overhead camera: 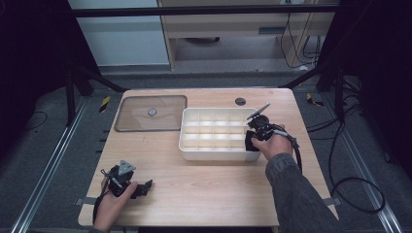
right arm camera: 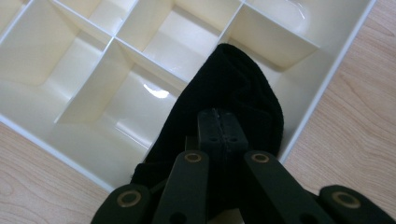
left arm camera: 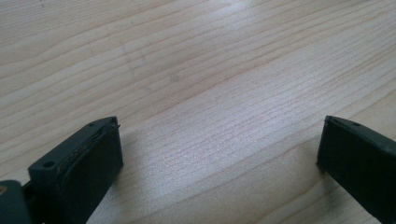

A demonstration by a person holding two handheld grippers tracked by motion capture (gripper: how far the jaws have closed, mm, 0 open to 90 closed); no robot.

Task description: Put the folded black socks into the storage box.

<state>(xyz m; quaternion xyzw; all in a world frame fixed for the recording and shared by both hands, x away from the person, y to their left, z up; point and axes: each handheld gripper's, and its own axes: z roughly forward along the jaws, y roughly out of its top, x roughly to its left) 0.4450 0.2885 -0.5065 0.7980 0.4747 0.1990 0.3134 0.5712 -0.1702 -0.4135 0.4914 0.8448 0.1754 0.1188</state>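
Observation:
A white box (overhead camera: pixel 214 154) divided into several empty compartments stands on the wooden table, right of centre. My right gripper (overhead camera: pixel 250 140) is at the box's near right corner, shut on a piece of black cloth (right arm camera: pixel 233 79). The cloth hangs over the corner compartments and the box wall (right arm camera: pixel 322 88), and the pressed-together jaws of the right gripper (right arm camera: pixel 218 115) pinch it from above. My left gripper (overhead camera: pixel 145 187) rests low at the front left of the table, well away from the box. Seen close up, the left gripper (left arm camera: pixel 219 135) stands wide open over bare wood with nothing between its fingers.
A clear flat lid (overhead camera: pixel 150 113) with a small round knob lies at the back left of the table, beside the box. A dark round hole (overhead camera: pixel 240 101) sits behind the box. Cables trail on the floor to the right.

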